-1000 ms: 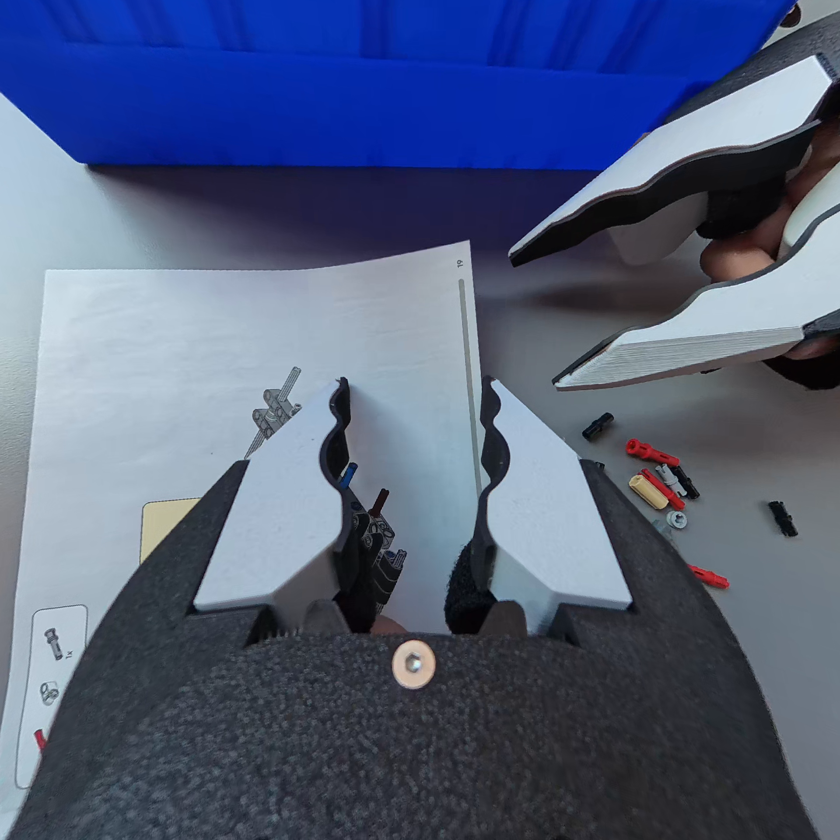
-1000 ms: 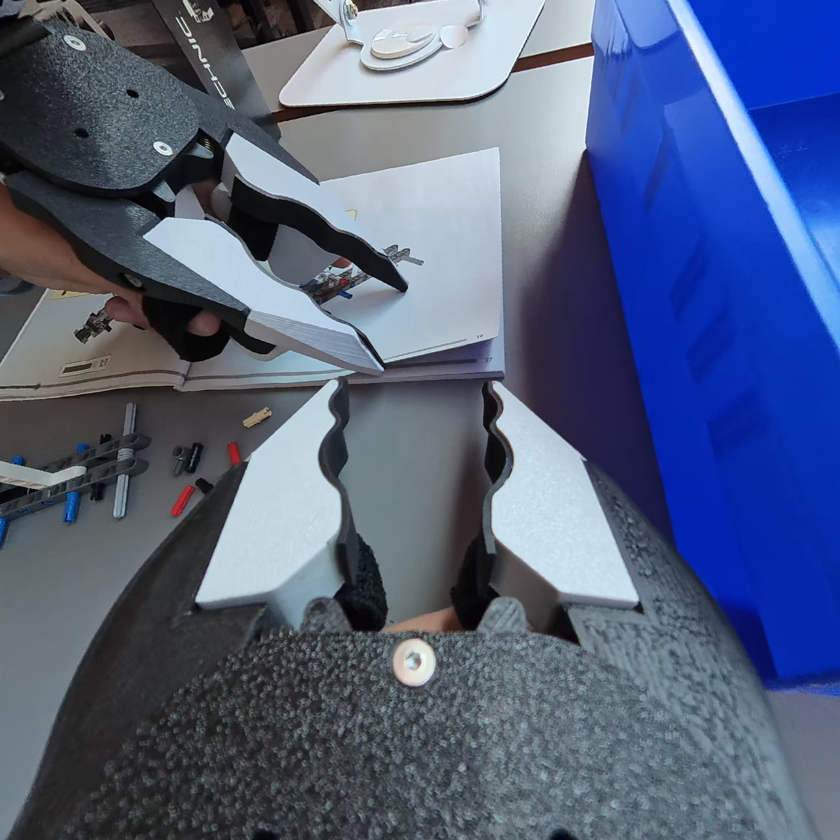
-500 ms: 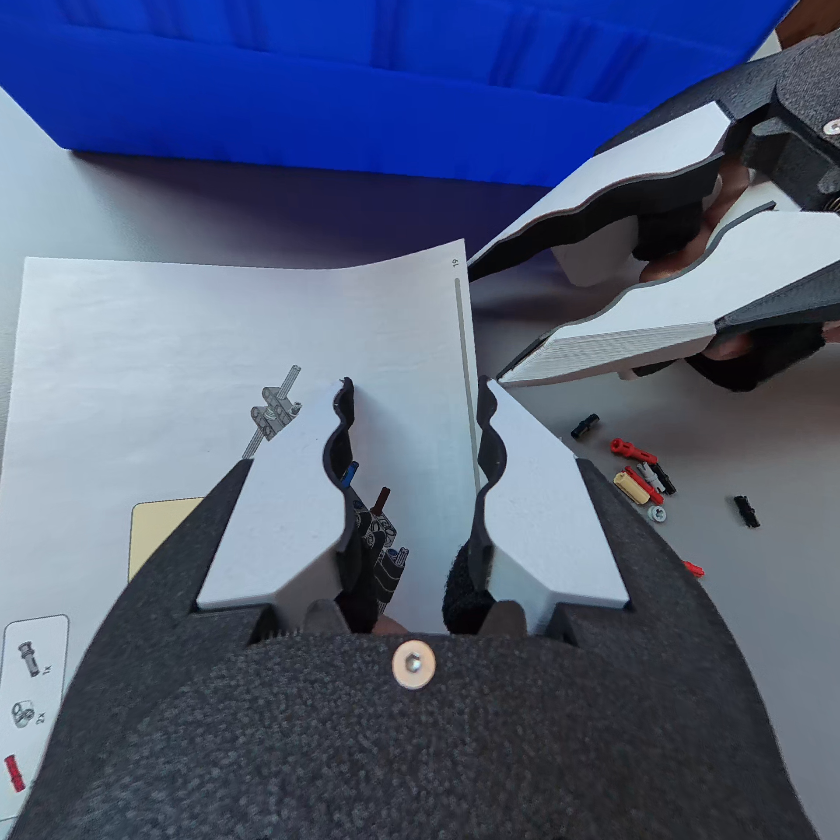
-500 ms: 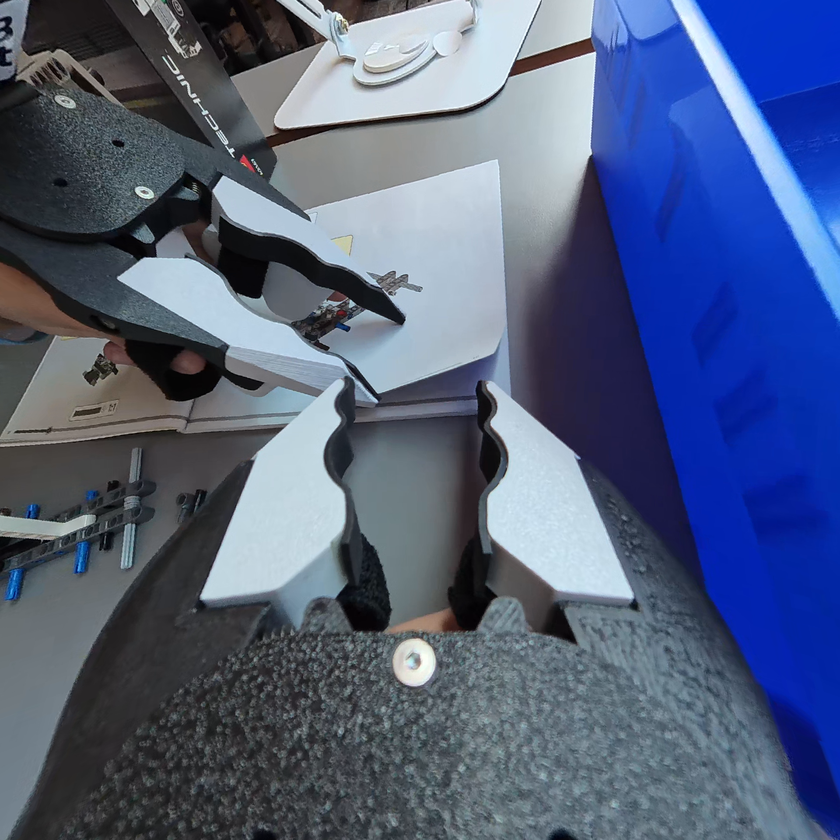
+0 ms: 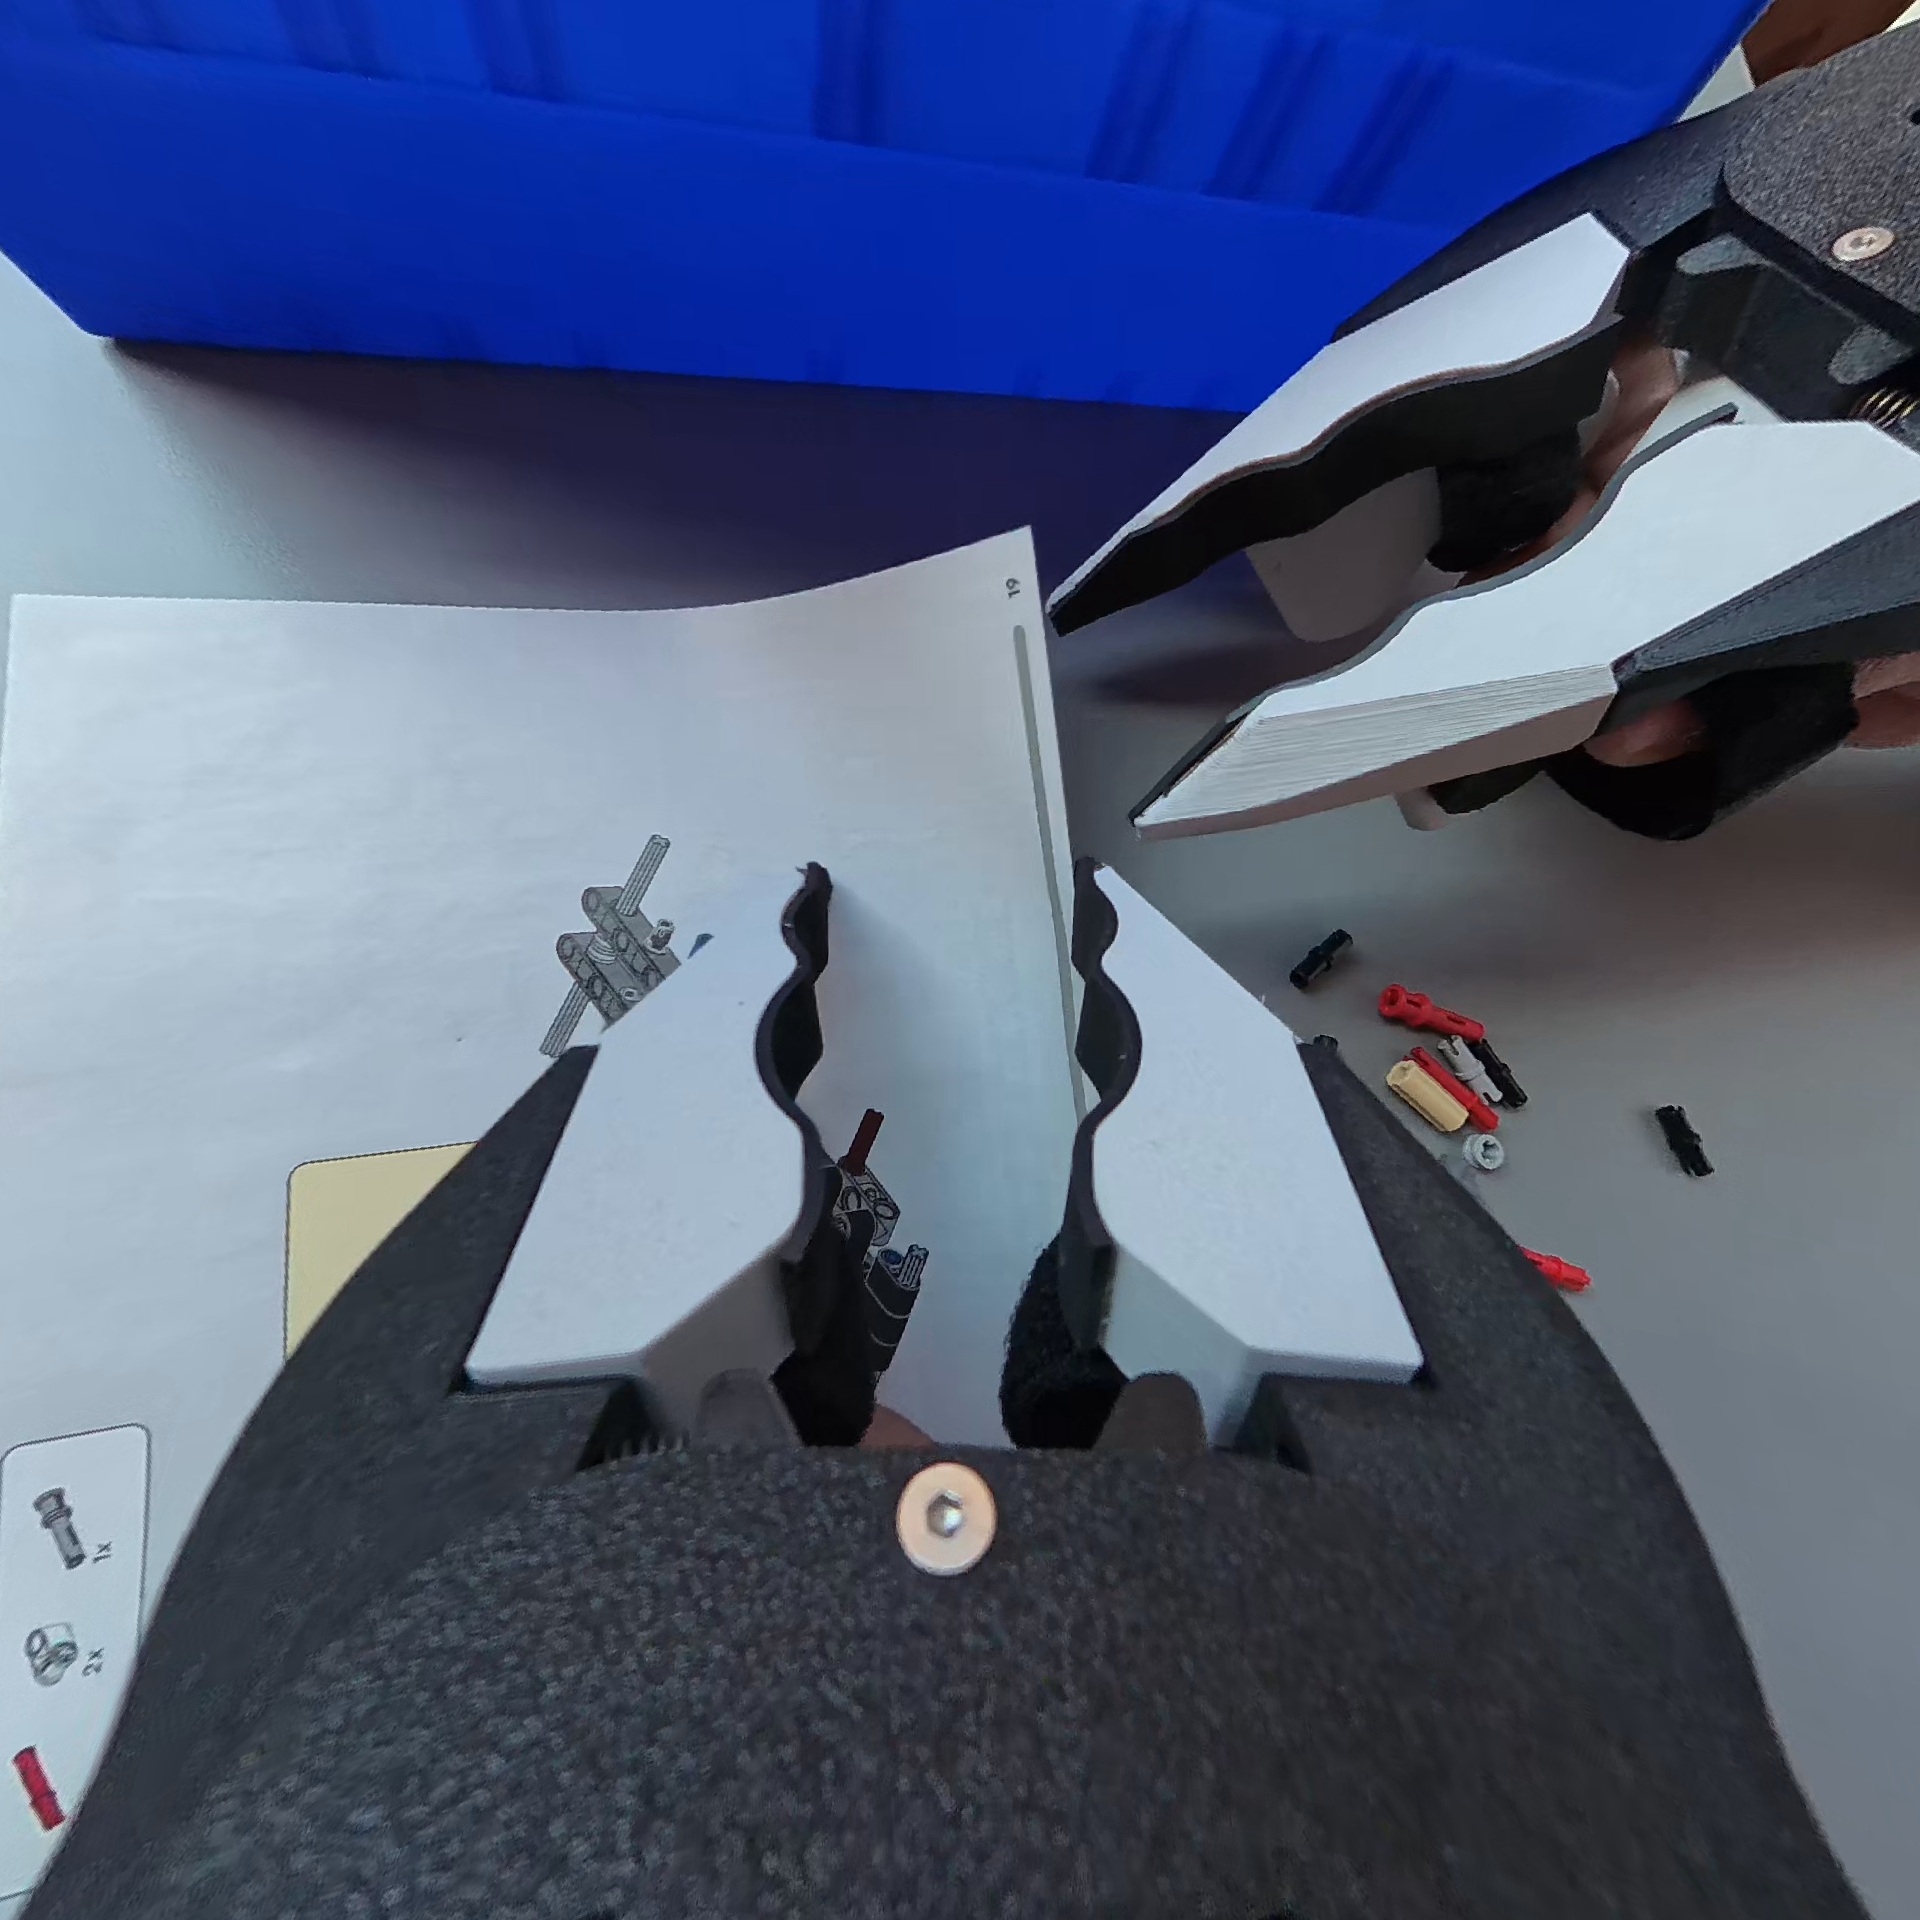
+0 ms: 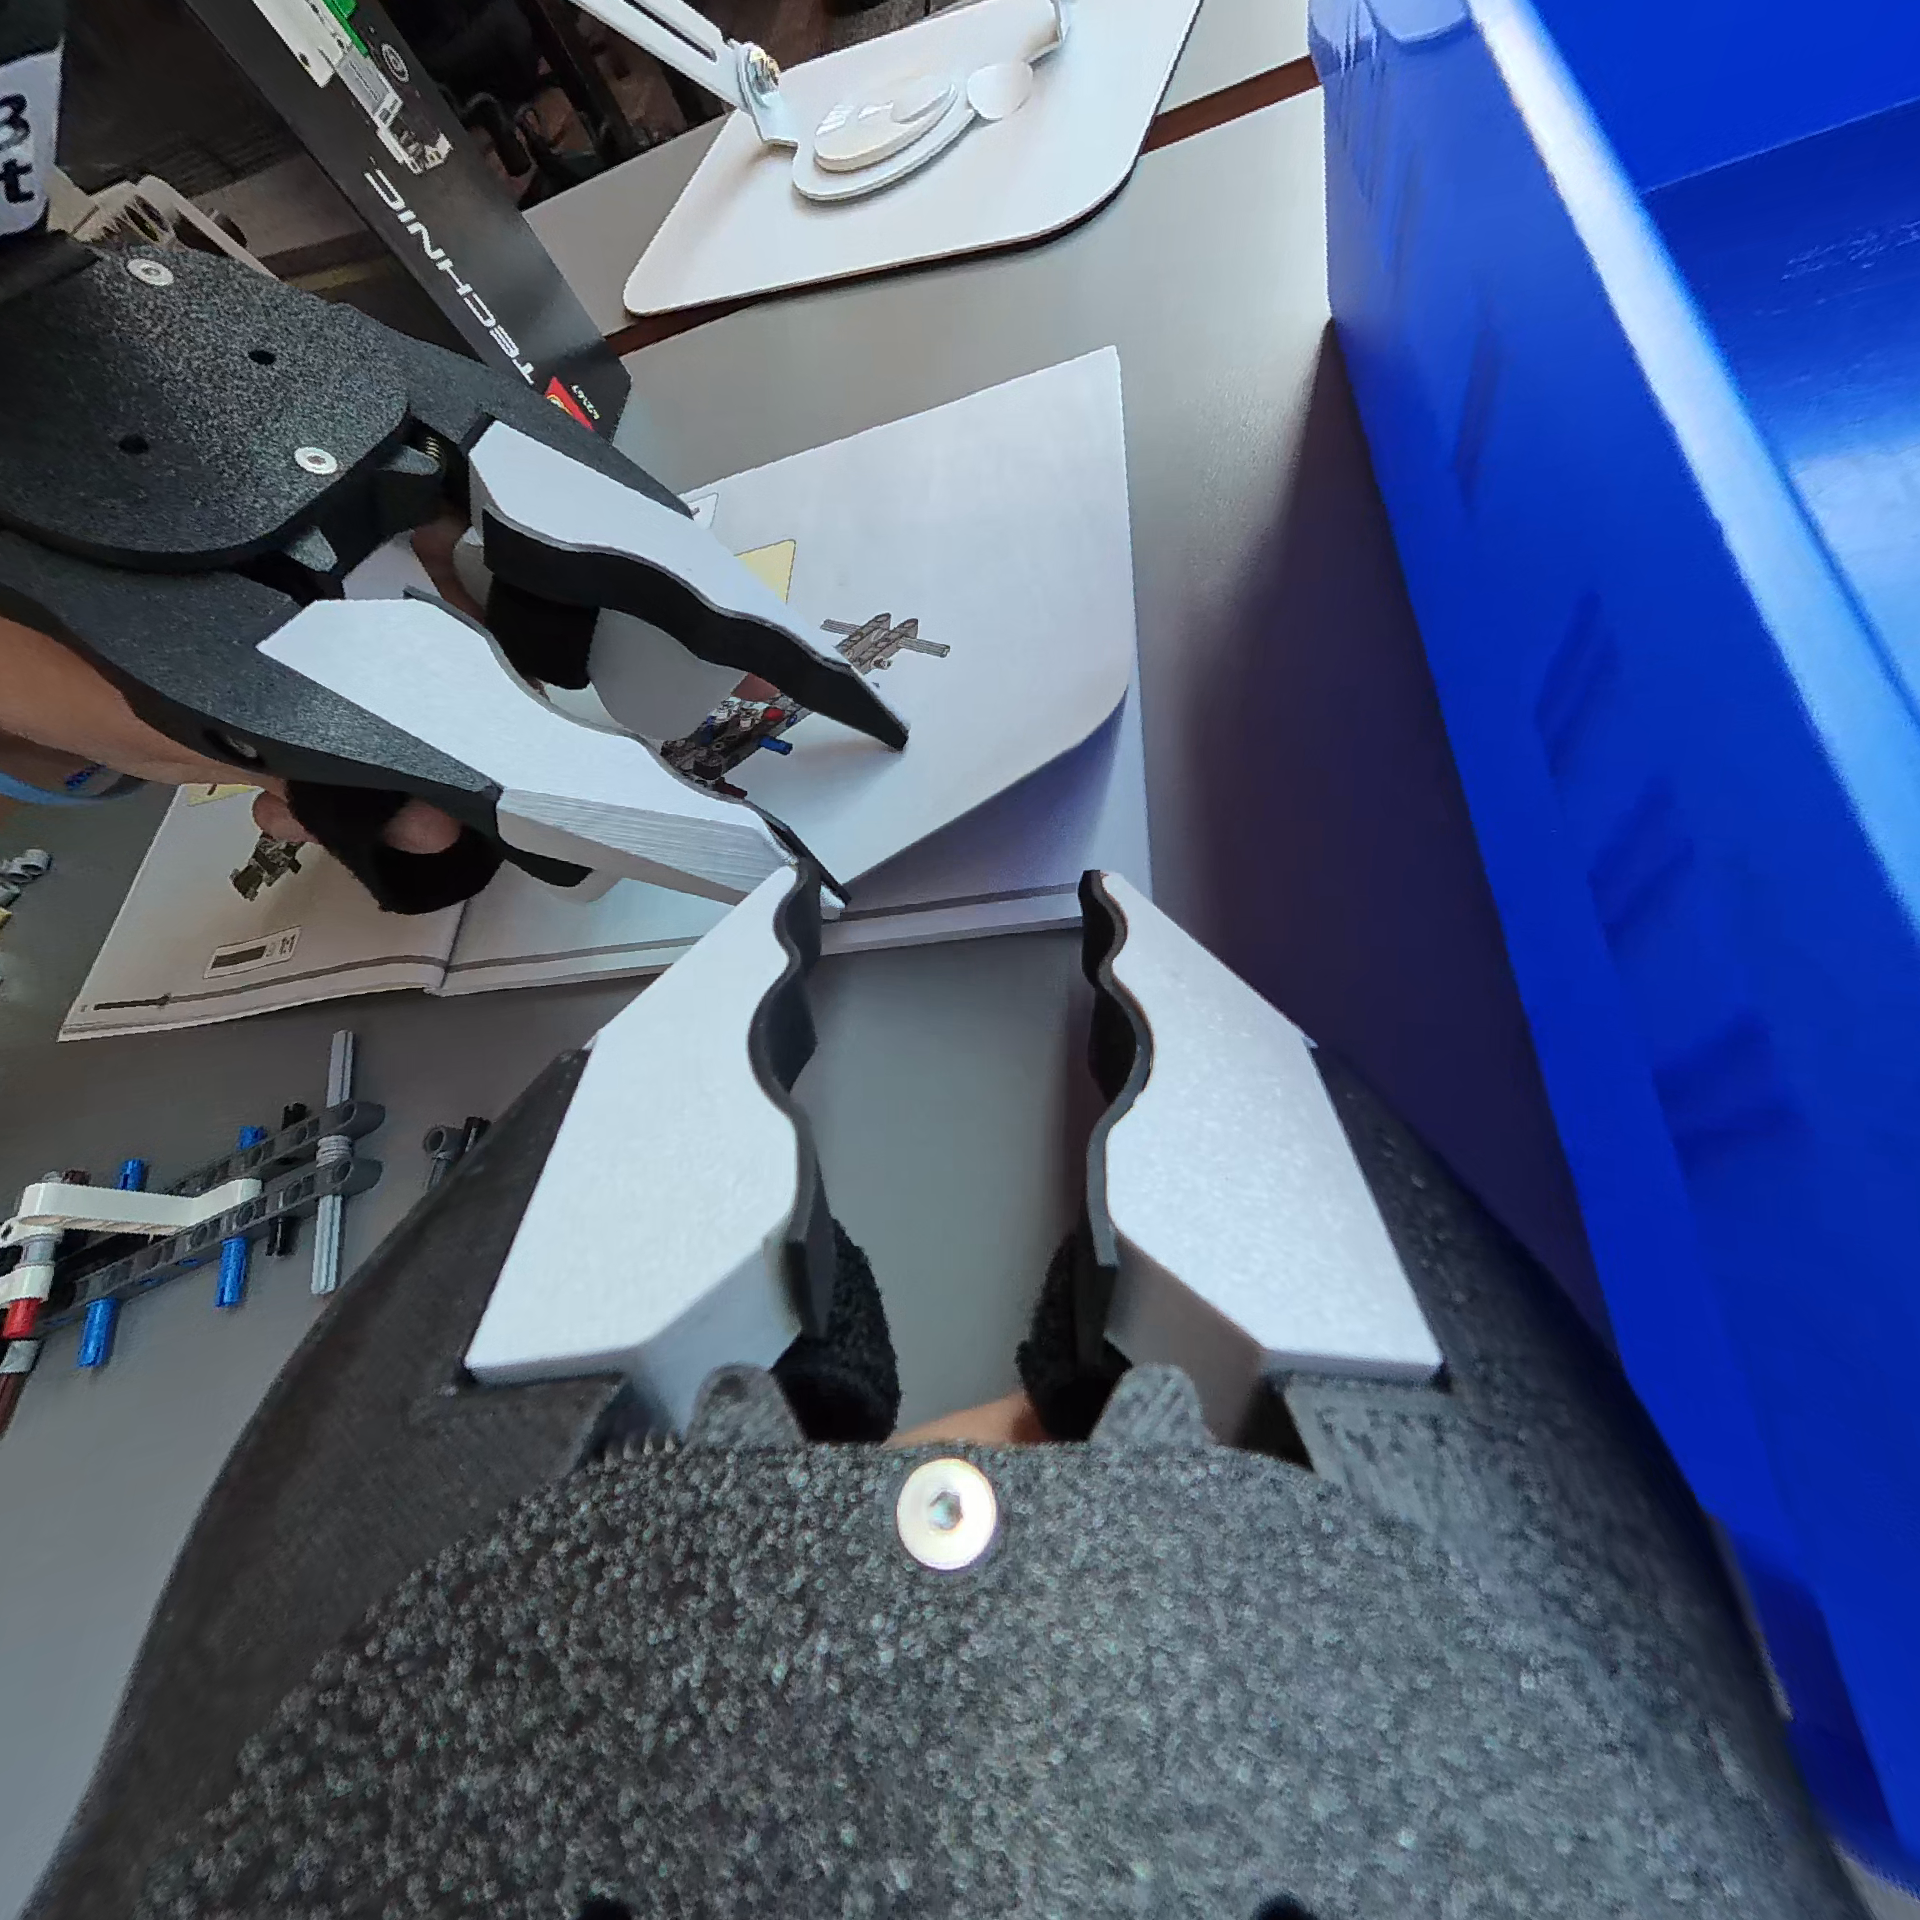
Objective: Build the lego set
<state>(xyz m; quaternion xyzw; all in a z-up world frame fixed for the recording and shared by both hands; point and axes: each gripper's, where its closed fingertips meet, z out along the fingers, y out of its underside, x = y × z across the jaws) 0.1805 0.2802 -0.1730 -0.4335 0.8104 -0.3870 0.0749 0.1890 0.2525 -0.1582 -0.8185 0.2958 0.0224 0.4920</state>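
My left gripper (image 5: pixel 948 871) is open over the right-hand page (image 5: pixel 520 779) of an open instruction booklet. Its left fingertip (image 5: pixel 810 883) rests on the page and its right fingertip (image 5: pixel 1086 878) sits at the page's outer edge. The page bows upward there. The right wrist view shows the left gripper (image 6: pixel 860 816) with one tip on the lifted page (image 6: pixel 987 582) and the other at its edge. My right gripper (image 6: pixel 940 883) is open and empty just above the table, with its tips at the booklet's edge. It also shows in the left wrist view (image 5: pixel 1096 722).
A large blue bin (image 5: pixel 727 208) stands just behind the booklet and to the right in the right wrist view (image 6: pixel 1662 623). Small red, black and tan pins (image 5: pixel 1444 1060) lie on the grey table. A part-built beam assembly (image 6: pixel 187 1216), a black box (image 6: pixel 436 177) and a white stand base (image 6: pixel 935 135) lie farther off. Both grippers' tips are roughly 20 centimetres from the part-built beam assembly (image 6: pixel 187 1216).
Both grippers' jaws have narrowed a little. The page's outer edge has curled up higher. My right gripper has moved closer to the booklet and the left gripper.
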